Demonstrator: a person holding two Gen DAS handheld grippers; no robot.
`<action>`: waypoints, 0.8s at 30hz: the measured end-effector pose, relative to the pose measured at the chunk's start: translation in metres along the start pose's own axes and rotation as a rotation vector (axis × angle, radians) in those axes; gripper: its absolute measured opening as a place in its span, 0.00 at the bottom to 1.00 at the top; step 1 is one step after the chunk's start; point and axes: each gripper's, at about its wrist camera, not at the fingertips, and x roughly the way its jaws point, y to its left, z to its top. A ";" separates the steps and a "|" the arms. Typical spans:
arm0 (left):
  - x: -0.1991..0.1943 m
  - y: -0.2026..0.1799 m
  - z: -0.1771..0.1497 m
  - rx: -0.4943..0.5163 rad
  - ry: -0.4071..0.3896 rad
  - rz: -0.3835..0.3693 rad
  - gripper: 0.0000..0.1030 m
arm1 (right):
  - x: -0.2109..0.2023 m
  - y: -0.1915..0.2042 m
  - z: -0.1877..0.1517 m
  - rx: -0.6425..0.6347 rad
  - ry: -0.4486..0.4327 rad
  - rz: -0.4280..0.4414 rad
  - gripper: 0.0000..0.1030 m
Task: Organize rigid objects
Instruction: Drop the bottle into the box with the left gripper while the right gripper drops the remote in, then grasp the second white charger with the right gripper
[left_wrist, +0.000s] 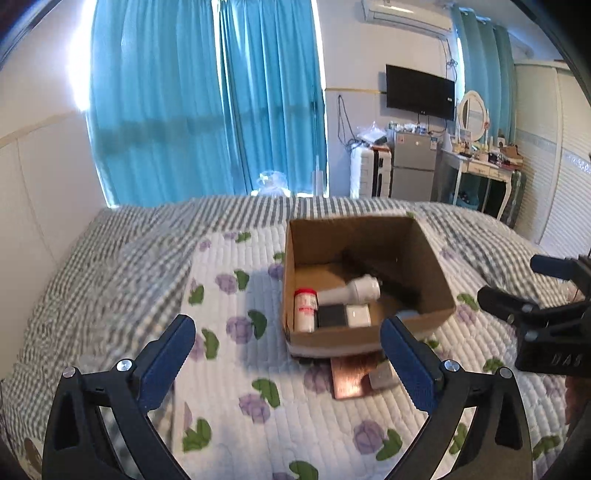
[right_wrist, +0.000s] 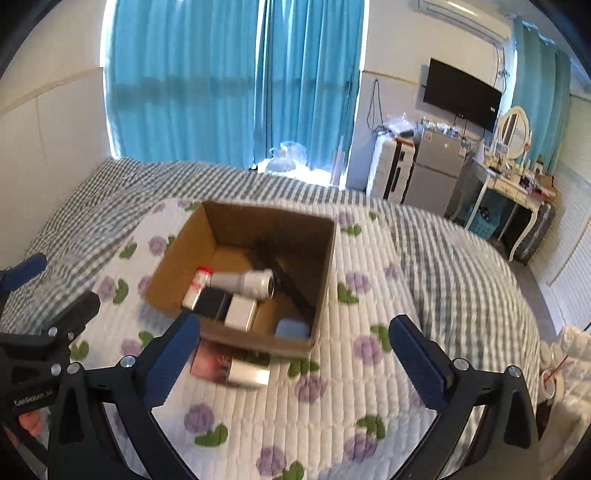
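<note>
- Two grippers hover over the bed, the left gripper (left_wrist: 288, 341) and the right gripper (right_wrist: 295, 345), both with jaws spread wide and nothing between them.
- The bed (left_wrist: 110, 258) wears a grey-checked cover, with a white quilt (right_wrist: 332, 398) printed in purple flowers and green leaves laid across its middle.
- An open cardboard box (right_wrist: 173, 266) sits on the quilt, toward the bed's middle.
- Inside it lie a red-capped white bottle (left_wrist: 306, 308), a white cylinder (left_wrist: 351, 291), a black block (left_wrist: 331, 316), a small white box (left_wrist: 358, 314) and a pale blue piece (right_wrist: 293, 328).
- Just outside the box's near wall, on the quilt, lie a copper-coloured plate (left_wrist: 349, 378) and a silvery block (right_wrist: 249, 374), the block touching the plate.
- Beyond the bed's far edge hang turquoise curtains (left_wrist: 207, 103); a wall television (left_wrist: 420, 91), a small fridge (left_wrist: 413, 166) and a dressing table with an oval mirror (left_wrist: 472, 114) stand by the far wall.
</note>
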 end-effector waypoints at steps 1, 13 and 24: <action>0.003 0.000 -0.006 0.000 0.011 -0.003 0.99 | 0.005 0.002 -0.007 -0.006 0.009 0.002 1.00; 0.086 0.017 -0.075 -0.058 0.160 0.032 0.99 | 0.121 0.023 -0.074 0.069 0.195 0.173 1.00; 0.094 0.025 -0.086 -0.113 0.199 0.045 0.99 | 0.159 0.040 -0.087 0.031 0.235 0.123 0.81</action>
